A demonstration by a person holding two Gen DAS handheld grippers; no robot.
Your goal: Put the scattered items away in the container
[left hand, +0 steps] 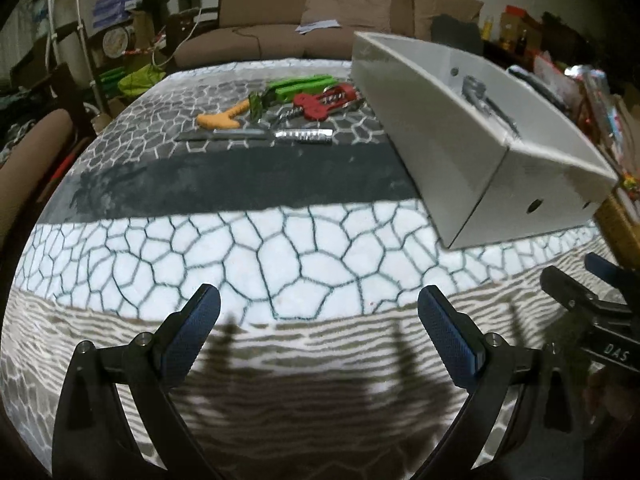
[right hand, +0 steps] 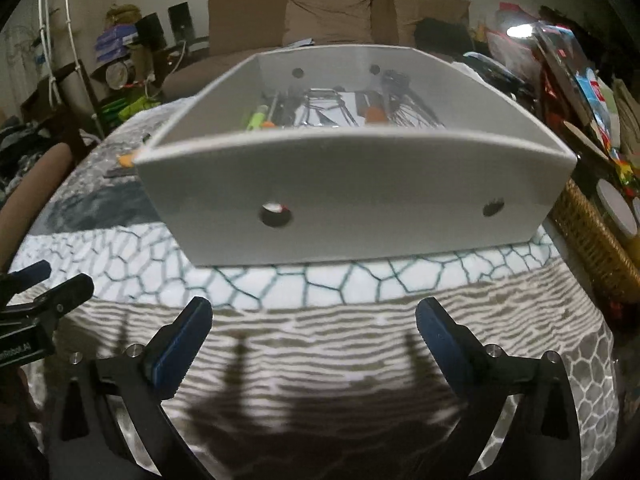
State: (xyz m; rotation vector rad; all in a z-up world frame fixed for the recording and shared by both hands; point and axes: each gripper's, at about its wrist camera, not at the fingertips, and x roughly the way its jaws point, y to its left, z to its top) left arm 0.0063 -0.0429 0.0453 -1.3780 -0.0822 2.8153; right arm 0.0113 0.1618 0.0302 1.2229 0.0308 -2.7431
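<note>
A plush cobble-patterned cloth (left hand: 280, 248) covers the bench, and the grey square-walled box (right hand: 352, 200) with round holes sits toward its right edge, its blurred contents hard to make out. Green (left hand: 300, 84), red (left hand: 324, 102), orange (left hand: 220, 119) and metal (left hand: 304, 136) utensils lie clustered at the far edge. Left tool (left hand: 319, 312) and right tool (right hand: 314, 320) both hang released, empty, over the near edge.

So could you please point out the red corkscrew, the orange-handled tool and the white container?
red corkscrew (left hand: 324, 102), left wrist view, on its red body.
orange-handled tool (left hand: 220, 119), left wrist view, on the handle.
white container (right hand: 360, 196), right wrist view, on its near wall.
</note>
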